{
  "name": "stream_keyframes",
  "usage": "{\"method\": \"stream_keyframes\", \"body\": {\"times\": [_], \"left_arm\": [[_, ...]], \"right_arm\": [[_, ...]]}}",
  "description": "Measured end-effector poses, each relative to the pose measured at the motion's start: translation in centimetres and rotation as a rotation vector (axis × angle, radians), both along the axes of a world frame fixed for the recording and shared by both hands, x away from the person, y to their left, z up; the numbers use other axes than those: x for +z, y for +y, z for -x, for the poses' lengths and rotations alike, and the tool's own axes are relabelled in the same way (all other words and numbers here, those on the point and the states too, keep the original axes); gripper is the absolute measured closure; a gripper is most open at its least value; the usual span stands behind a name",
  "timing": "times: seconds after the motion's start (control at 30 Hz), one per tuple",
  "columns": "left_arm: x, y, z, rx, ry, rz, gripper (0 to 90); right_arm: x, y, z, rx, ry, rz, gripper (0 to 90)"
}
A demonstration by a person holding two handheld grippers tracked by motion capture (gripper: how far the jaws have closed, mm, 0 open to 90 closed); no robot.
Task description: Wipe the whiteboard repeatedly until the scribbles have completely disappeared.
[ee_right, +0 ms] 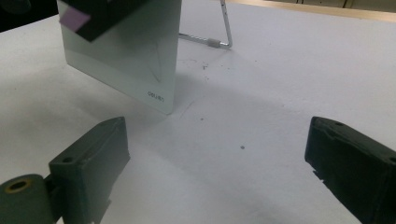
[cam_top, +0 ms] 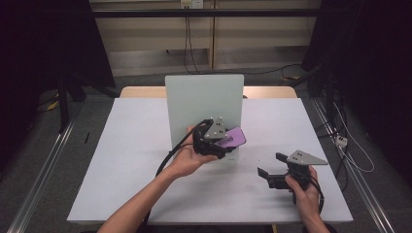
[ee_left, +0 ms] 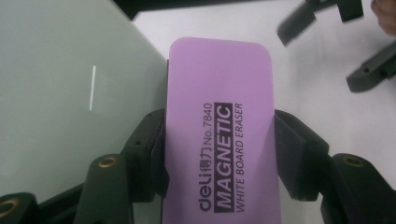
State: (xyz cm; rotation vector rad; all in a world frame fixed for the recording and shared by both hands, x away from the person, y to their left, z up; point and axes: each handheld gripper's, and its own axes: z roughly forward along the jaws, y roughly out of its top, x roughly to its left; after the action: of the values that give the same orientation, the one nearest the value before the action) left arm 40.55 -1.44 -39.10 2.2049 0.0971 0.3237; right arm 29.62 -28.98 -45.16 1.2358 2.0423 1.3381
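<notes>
A purple magnetic whiteboard eraser (ee_left: 219,121) sits clamped between the jaws of my left gripper (cam_top: 224,141), which is shut on it. In the high view the eraser (cam_top: 231,138) is held in front of the lower right part of a small standing glass whiteboard (cam_top: 204,102). That board (ee_left: 65,93) fills the left of the left gripper view, with a short white stroke on it. My right gripper (cam_top: 272,165) rests low at the table's front right, open and holding nothing. Its view shows the board's lower corner (ee_right: 140,65) and a corner of the eraser (ee_right: 74,19).
The white table (cam_top: 121,165) carries the board, which leans on a wire stand (ee_right: 219,32) behind it. Dark floor, cables and metal rails surround the table. The right gripper's jaws (ee_left: 327,28) appear at the top right of the left gripper view.
</notes>
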Motion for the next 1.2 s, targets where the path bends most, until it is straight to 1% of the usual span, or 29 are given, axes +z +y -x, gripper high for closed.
{"method": "stream_keyframes", "body": {"times": [0.07, 0.1, 0.2, 0.23, 0.33, 0.5, 0.53, 0.57, 0.6, 0.73, 0.77, 0.8, 0.87, 0.9, 0.93, 1.0, 1.1, 1.13, 1.2], "left_arm": [[-0.8, -0.7, 0.4, -0.022, -0.006, -0.024, 40.9], [-1.1, -1.1, 0.5, -0.03, -0.018, -0.032, 40.9], [-1.5, -2.1, 0.6, -0.04, -0.009, -0.022, 40.9], [-1.6, -2.3, 0.6, -0.051, -0.008, -0.031, 40.9], [-2.1, -2.9, 0.9, -0.068, -0.023, -0.048, 40.9], [-3.2, -3.6, 1.4, -0.109, -0.047, -0.117, 41.0], [-3.4, -3.7, 1.6, -0.115, -0.046, -0.132, 41.0], [-3.6, -3.8, 1.6, -0.125, -0.047, -0.155, 41.0], [-3.9, -3.8, 1.8, -0.131, -0.038, -0.158, 41.0], [-4.9, -3.9, 2.1, -0.165, -0.03, -0.211, 41.0], [-5.1, -3.9, 2.1, -0.164, -0.016, -0.203, 41.0], [-5.0, -3.9, 2.0, -0.17, -0.014, -0.211, 41.0], [-4.7, -3.6, 1.8, -0.165, -0.004, -0.202, 41.0], [-4.5, -3.5, 1.8, -0.157, -0.008, -0.19, 41.1], [-4.1, -3.2, 1.7, -0.158, -0.03, -0.205, 41.1], [-3.4, -2.6, 1.6, -0.125, -0.045, -0.179, 41.0], [-1.8, -1.5, 1.1, -0.083, -0.062, -0.143, 41.0], [-1.1, -1.1, 1.0, -0.071, -0.083, -0.138, 41.0], [0.0, -0.3, 0.6, -0.04, -0.101, -0.112, 41.0]], "right_arm": [[0.0, 0.0, 0.0, 0.001, -0.001, 0.001, 6.2], [0.0, 0.0, 0.0, 0.0, -0.001, -0.002, 6.2], [0.0, -0.1, 0.1, -0.002, 0.001, -0.002, 6.3], [0.0, -0.2, 0.1, -0.005, 0.001, -0.005, 6.3], [0.1, -0.4, 0.1, -0.009, -0.002, -0.007, 6.3], [0.1, -0.5, 0.2, -0.01, -0.002, -0.015, 6.2], [0.2, -0.4, 0.2, -0.01, 0.0, -0.015, 6.3], [0.1, -0.4, 0.2, -0.009, -0.002, -0.012, 6.2], [0.1, -0.4, 0.2, -0.009, -0.002, -0.012, 6.3], [0.1, -0.4, 0.1, -0.006, -0.005, -0.008, 6.2], [0.1, -0.4, 0.1, -0.006, -0.004, -0.007, 6.3], [0.1, -0.4, 0.1, -0.007, -0.003, -0.01, 6.2], [0.1, -0.4, 0.1, -0.004, -0.007, -0.007, 6.2], [0.1, -0.4, 0.1, -0.003, -0.008, -0.008, 6.2], [0.1, -0.4, 0.1, -0.003, -0.008, -0.008, 6.2], [0.1, -0.4, 0.1, -0.002, -0.007, -0.008, 6.2], [0.1, -0.4, 0.1, -0.001, -0.007, -0.008, 6.2], [0.1, -0.3, 0.1, -0.003, -0.007, -0.01, 6.1], [0.1, -0.3, 0.1, -0.003, -0.004, -0.012, 6.2]]}}
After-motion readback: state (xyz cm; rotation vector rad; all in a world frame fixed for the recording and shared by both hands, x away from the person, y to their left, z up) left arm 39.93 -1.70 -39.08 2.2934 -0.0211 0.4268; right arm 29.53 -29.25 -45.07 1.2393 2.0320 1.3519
